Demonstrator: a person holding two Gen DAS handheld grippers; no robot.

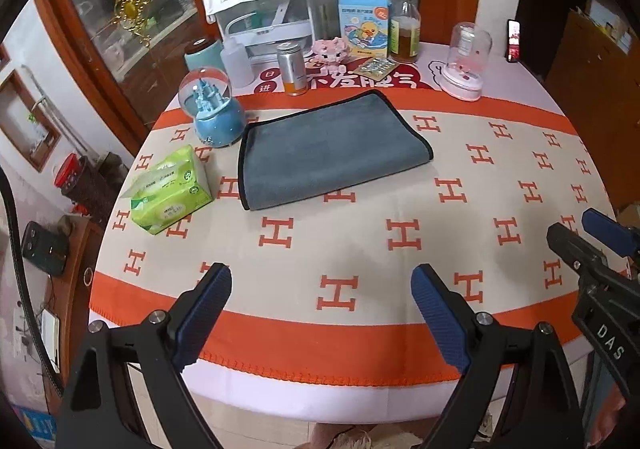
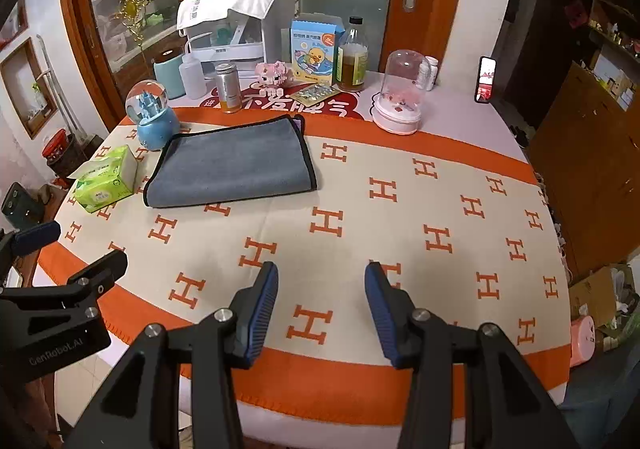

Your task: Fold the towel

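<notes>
A grey towel with black edging lies folded flat on the table's far left part; it also shows in the right wrist view. My left gripper is open and empty, held above the near table edge, well short of the towel. My right gripper is open and empty, also over the near part of the table, to the right of the towel. The right gripper shows at the right edge of the left wrist view. The left gripper shows at the left edge of the right wrist view.
The round table has an orange and cream H-pattern cloth. A green tissue pack and a blue snow globe stand left of the towel. Bottles, a can, a box and a pink domed music box line the far side.
</notes>
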